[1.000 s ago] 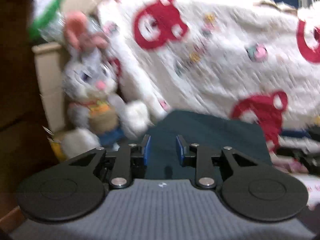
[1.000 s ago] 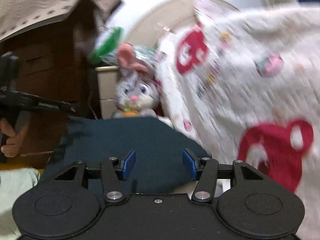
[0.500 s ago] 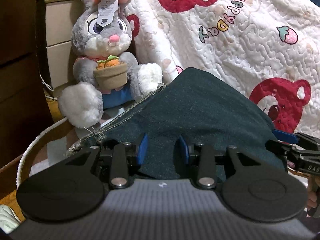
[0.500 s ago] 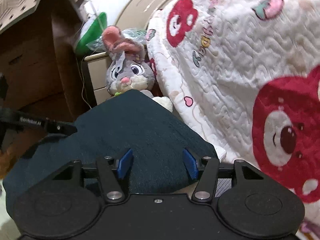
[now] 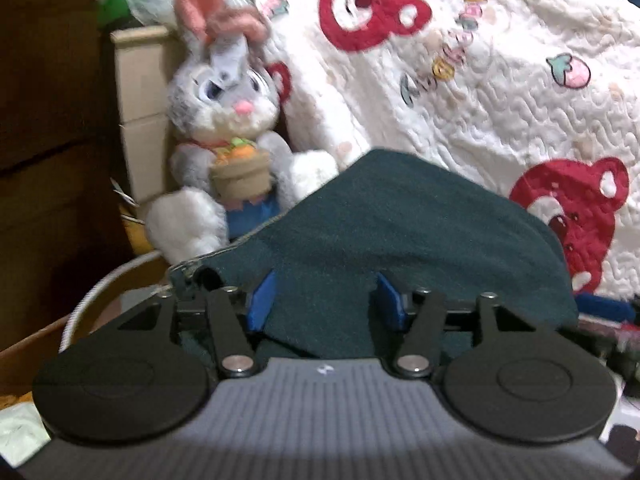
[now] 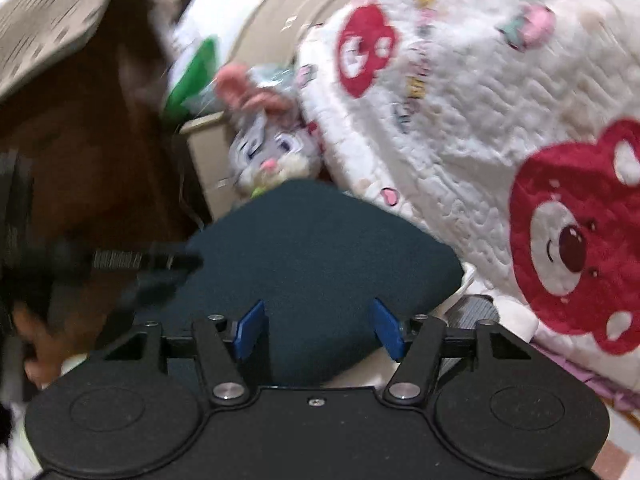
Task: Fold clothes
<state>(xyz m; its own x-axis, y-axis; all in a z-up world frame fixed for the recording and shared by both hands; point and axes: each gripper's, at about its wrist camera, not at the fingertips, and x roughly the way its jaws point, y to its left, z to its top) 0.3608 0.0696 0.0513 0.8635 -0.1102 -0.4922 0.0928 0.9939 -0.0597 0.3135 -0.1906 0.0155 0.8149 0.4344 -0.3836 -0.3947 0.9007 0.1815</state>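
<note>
Behind, quilt (image 5: 500,92) and bunny (image 5: 228,120). Dark garment (image 5: 400,232) lies bunched, not visibly folded; left claw (image 5: 324,300) and right claw (image 6: 318,330) both spread, gripping nothing.

left tongs (image 5: 324,300): i see blue pads on black fingers, silver pivot rivets, and two round black discs.
left body: grey ribbed housing with a small white mark at top centre.
right tongs (image 6: 318,330): mine show blue pads, black linkage arms, silver rivets and two black discs.
right body: plain black housing with one small screw at centre.
hand (image 6: 34,354): blurred at the far left edge.
</note>
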